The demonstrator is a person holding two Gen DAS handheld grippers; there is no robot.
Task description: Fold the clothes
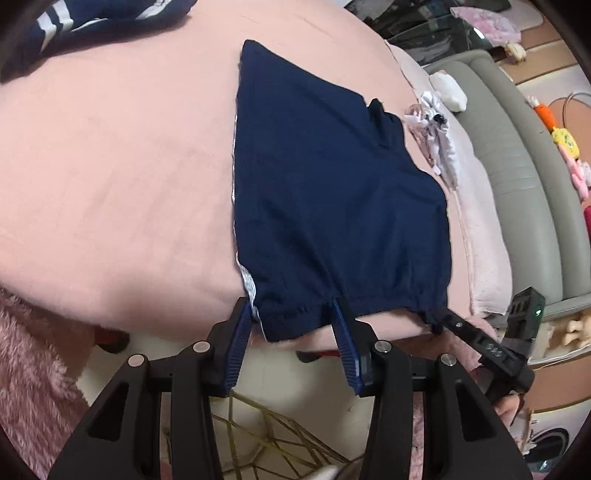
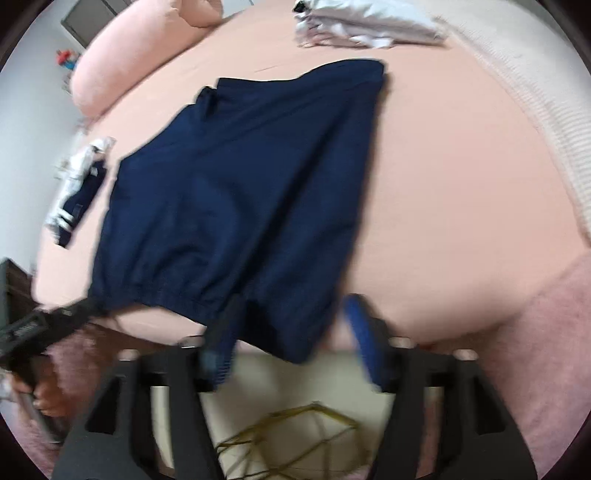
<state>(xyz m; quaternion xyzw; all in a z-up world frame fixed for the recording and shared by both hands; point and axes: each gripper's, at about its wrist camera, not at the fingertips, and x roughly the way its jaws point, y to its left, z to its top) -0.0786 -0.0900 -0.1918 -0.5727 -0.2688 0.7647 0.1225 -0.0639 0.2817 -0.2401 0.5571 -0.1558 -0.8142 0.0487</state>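
Observation:
A pair of navy shorts (image 1: 332,192) lies flat on the pink bed (image 1: 110,166), its elastic waistband at the near edge. My left gripper (image 1: 291,314) is open, its blue fingers either side of the waistband's left corner. My right gripper (image 2: 291,314) is open too, straddling the waistband's other corner of the shorts (image 2: 240,192); that view is blurred. The right gripper also shows in the left wrist view (image 1: 443,321) at the waistband's right end, and the left gripper shows in the right wrist view (image 2: 92,306).
A navy and white garment (image 1: 92,22) lies at the far left of the bed, also in the right wrist view (image 2: 77,188). A white folded garment (image 2: 365,26) lies near the bed's edge. A pink pillow (image 2: 129,62), a fluffy pink blanket (image 1: 33,369) and a gold wire basket (image 2: 295,435) are nearby.

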